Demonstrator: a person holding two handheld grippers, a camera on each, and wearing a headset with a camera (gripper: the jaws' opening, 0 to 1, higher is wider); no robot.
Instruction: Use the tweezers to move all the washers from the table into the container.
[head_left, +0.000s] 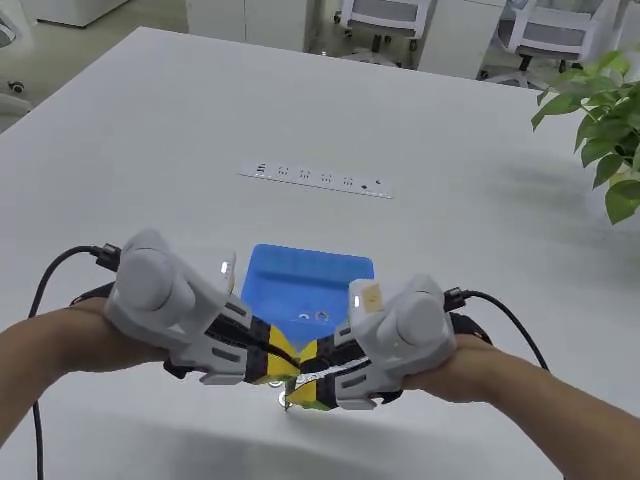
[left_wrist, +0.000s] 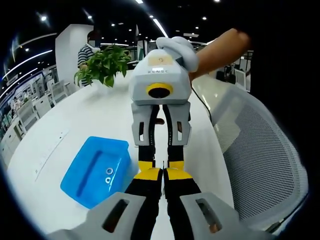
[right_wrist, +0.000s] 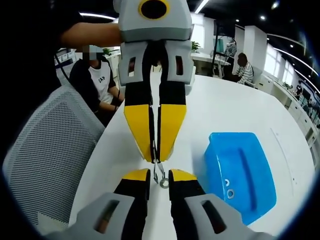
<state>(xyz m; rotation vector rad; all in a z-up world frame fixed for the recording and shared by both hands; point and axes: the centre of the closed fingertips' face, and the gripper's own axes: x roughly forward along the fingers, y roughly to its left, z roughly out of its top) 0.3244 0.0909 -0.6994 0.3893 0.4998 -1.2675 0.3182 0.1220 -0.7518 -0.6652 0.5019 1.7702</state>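
Right now the weak point, as I read it, is the hold on the washer (right_wrist: 164, 183). The left gripper (right_wrist: 155, 155) has its yellow jaws pressed together on the tweezers (right_wrist: 158, 170). Their thin tips reach down to the washer, which sits in the gap between the jaws of my right gripper (right_wrist: 160, 176). Those jaws stand slightly apart and pinch nothing that I can make out. I cannot tell whether the washer is lifted or lying on the table (right_wrist: 225, 110), nor whether the tips have truly nipped it. If the nip is only on the ring's edge, any tilt on the way across could let it flip out. The table's edge is near on the side away from the blue container (right_wrist: 260, 165), so a dropped washer could roll off. The two grippers are also nose to nose, so a small twitch of the right one could knock the tweezers and spring the tips. Two washers (right_wrist: 230, 193) lie in the container already, just beside the work, so the carry is short.
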